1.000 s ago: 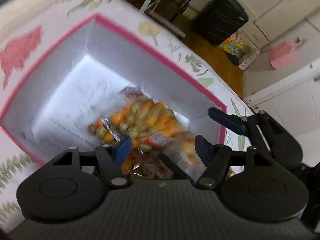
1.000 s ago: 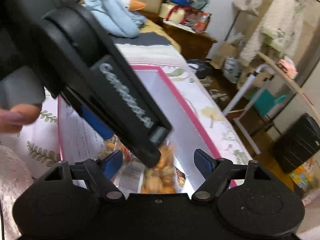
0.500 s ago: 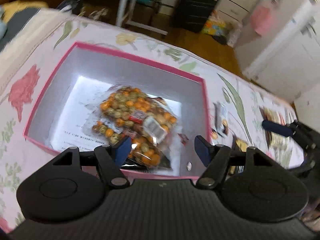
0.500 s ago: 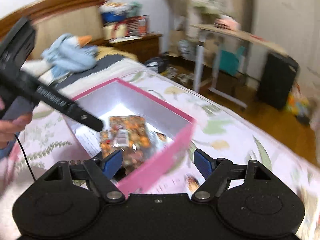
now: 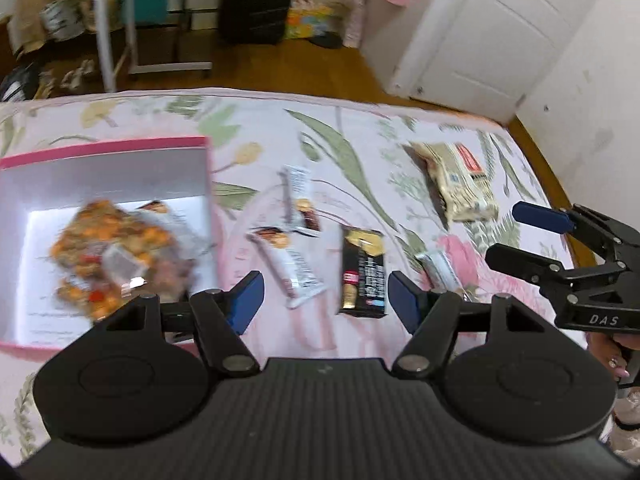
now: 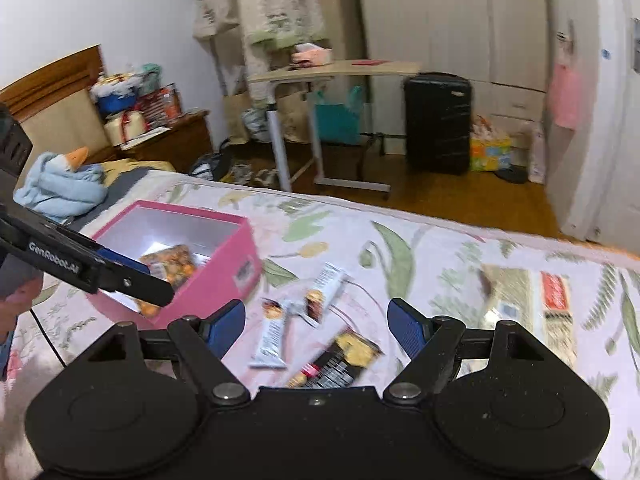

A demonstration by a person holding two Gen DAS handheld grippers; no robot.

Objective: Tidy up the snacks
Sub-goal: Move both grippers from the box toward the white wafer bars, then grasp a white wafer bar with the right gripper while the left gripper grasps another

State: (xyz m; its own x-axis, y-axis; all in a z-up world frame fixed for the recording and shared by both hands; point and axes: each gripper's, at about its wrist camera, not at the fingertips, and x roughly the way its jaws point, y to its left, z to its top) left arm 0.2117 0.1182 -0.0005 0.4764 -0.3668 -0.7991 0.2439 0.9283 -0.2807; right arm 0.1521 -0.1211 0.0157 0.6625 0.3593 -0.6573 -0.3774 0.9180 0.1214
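Note:
A pink box (image 5: 104, 148) (image 6: 208, 292) sits on the floral bedspread and holds bags of orange snack mix (image 5: 112, 252) (image 6: 172, 266). Loose on the bed to its right lie two white bars (image 5: 298, 276) (image 6: 272, 330), a black and gold packet (image 5: 363, 272) (image 6: 340, 362), a small wrapped bar (image 5: 438, 268) and a large beige cracker pack (image 5: 460, 182) (image 6: 532, 304). My left gripper (image 5: 326, 300) is open and empty above the white bars. My right gripper (image 6: 316, 324) is open and empty above the loose snacks, and shows at the right of the left wrist view (image 5: 532, 240).
The bed's far edge (image 6: 440, 220) drops to a wooden floor. Beyond stand a rolling desk (image 6: 332, 72), a black suitcase (image 6: 438, 120) and white wardrobe doors (image 5: 480, 32). A blue plush (image 6: 60, 184) lies near the headboard at left.
Both grippers have pulled back from the pink box and swung right over the loose snacks. The snack mix bags stay in the box. Both grippers stay open.

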